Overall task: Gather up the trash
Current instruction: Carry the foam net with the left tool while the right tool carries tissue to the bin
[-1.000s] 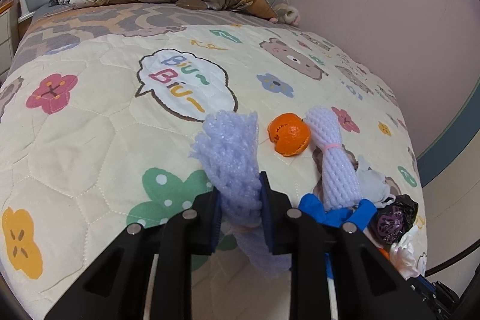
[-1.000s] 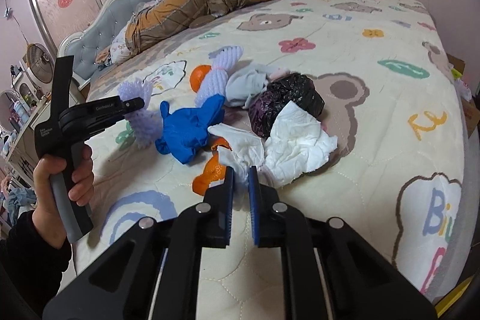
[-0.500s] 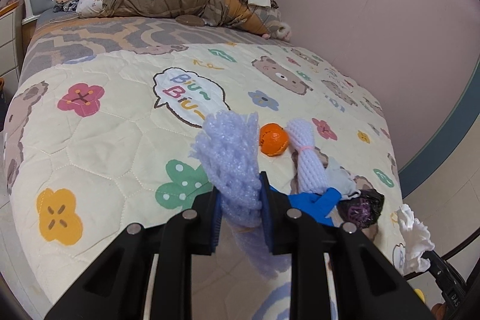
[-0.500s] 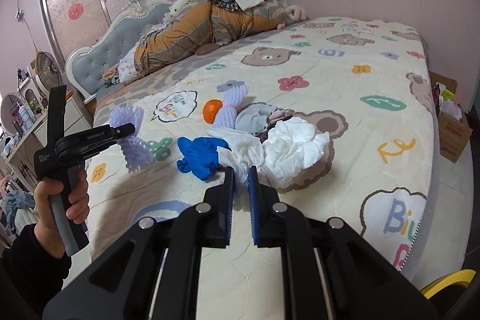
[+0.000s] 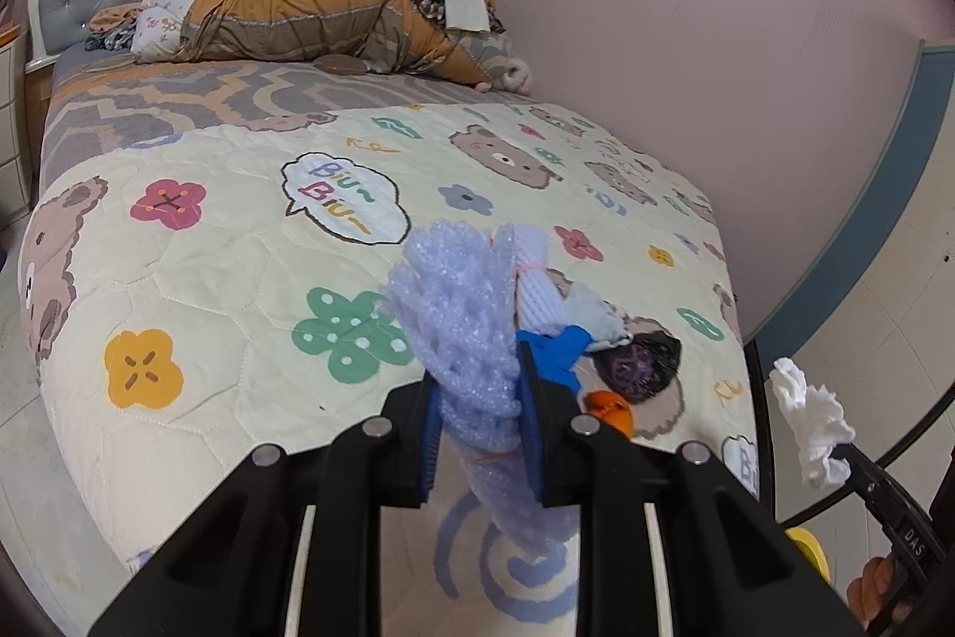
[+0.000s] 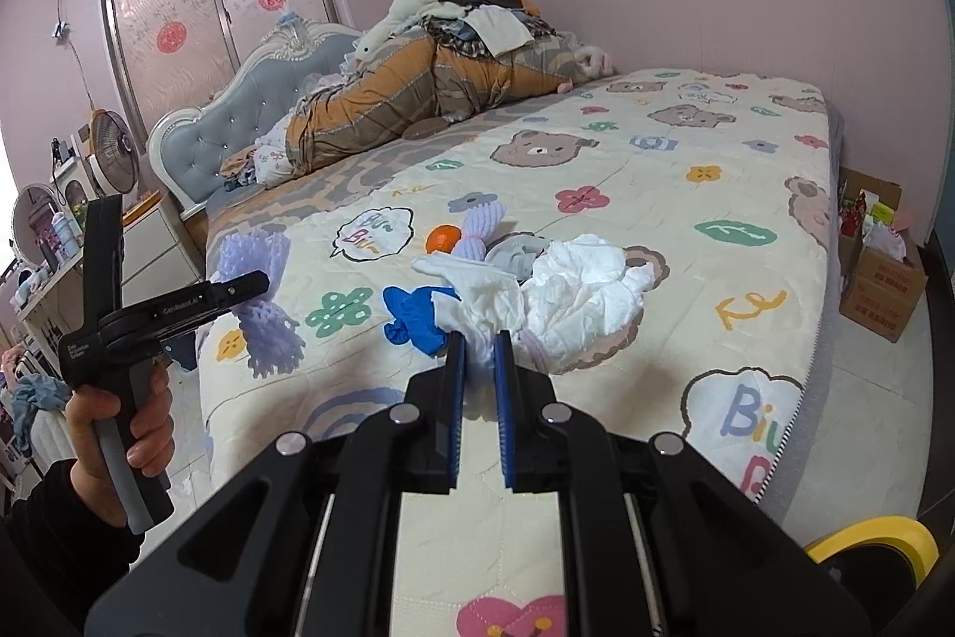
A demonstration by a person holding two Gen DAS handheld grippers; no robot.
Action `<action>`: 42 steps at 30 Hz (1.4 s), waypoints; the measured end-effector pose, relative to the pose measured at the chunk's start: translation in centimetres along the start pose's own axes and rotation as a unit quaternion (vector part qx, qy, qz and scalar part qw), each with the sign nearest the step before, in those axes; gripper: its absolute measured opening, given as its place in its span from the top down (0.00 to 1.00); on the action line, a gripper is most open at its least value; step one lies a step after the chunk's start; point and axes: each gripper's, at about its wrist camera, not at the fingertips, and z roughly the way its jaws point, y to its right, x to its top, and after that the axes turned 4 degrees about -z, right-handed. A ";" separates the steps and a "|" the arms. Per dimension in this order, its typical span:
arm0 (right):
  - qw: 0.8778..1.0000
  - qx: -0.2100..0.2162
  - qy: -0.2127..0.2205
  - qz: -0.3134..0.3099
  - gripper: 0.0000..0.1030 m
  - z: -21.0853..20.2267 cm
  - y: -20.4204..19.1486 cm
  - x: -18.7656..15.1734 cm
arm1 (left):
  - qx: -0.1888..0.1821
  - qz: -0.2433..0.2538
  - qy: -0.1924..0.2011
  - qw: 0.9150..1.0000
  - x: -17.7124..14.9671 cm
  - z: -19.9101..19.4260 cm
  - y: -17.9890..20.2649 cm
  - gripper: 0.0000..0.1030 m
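Quilted bed, left gripper clamping foam net, right gripper clamping tissue, both off bed's foot edge

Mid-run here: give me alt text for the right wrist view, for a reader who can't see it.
The right gripper is shut on crumpled white tissue, lifted above a cartoon-print bed. At left, a hand holds the left gripper, shut on purple foam netting. A blue glove and an orange lie on the quilt.
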 end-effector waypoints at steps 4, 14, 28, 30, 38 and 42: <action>1.000 -0.005 0.012 -0.001 0.91 -2.4 0.2 -0.3 | -0.013 0.015 0.001 1.000 -0.9 -1.4 1.6 0.80; 1.000 -0.017 0.022 0.011 0.91 -6.4 1.9 -1.6 | -0.044 0.059 -0.007 0.997 -3.8 -3.9 6.4 0.79; 0.997 -0.060 0.034 0.029 0.91 -12.5 5.4 -3.9 | -0.106 0.135 -0.044 0.984 -8.8 -4.8 14.5 0.79; 0.996 -0.070 0.036 0.035 0.91 -13.8 6.1 -4.4 | -0.118 0.146 -0.051 0.981 -9.6 -4.7 15.7 0.79; 0.991 -0.113 0.036 0.055 0.91 -18.0 9.3 -6.8 | -0.162 0.183 -0.088 0.966 -12.9 -4.1 20.8 0.79; 0.990 -0.124 0.030 0.066 0.91 -19.2 10.5 -8.1 | -0.177 0.197 -0.108 0.958 -14.8 -3.8 22.9 0.79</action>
